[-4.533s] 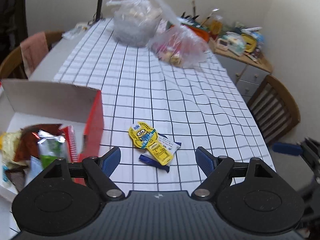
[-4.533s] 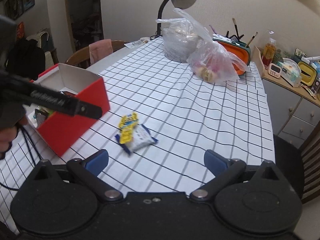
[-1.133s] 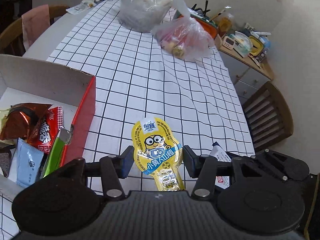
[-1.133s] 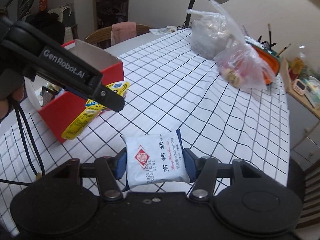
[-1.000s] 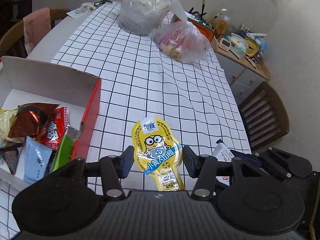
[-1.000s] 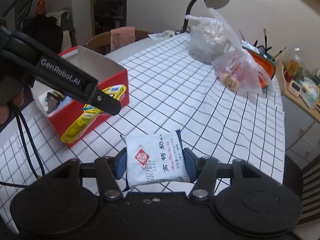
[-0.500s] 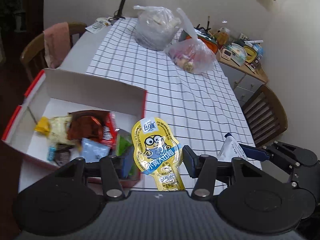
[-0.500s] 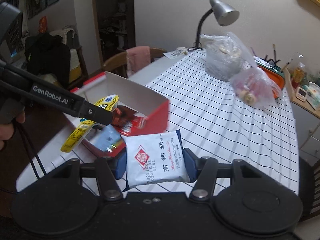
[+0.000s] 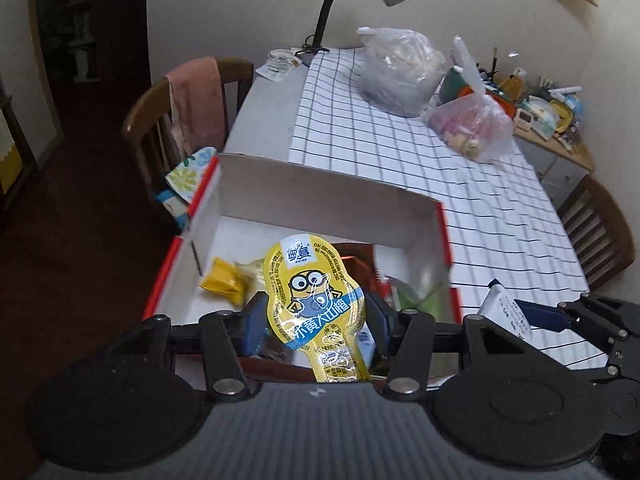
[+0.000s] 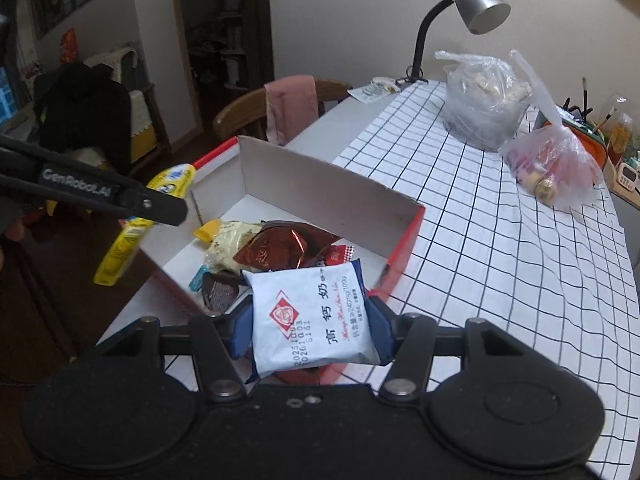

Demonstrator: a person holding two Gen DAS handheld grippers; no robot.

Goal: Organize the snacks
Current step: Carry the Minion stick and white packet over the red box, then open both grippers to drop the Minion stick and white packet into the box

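Observation:
My left gripper [image 9: 316, 318] is shut on a yellow cartoon snack pouch [image 9: 314, 294], held upright above the near side of the red box [image 9: 320, 190]. The same yellow snack pouch [image 10: 132, 224] shows in the right wrist view at the box's left side, under the left gripper's black finger [image 10: 152, 202]. My right gripper [image 10: 310, 326] is shut on a white and blue snack packet [image 10: 310, 316], held over the near right corner of the red box [image 10: 320, 184]. Several wrapped snacks [image 10: 264, 250] lie inside the box.
Two clear plastic bags [image 10: 486, 108] [image 10: 554, 164] and a grey desk lamp [image 10: 476, 8] stand at the far end of the checked tablecloth [image 10: 500, 248]. A wooden chair with a pink cloth [image 10: 290, 106] is behind the box. Another chair [image 9: 598, 224] stands at the right.
Both grippers have carried their packets leftward from the open tablecloth to above the red box. Neither grip has altered.

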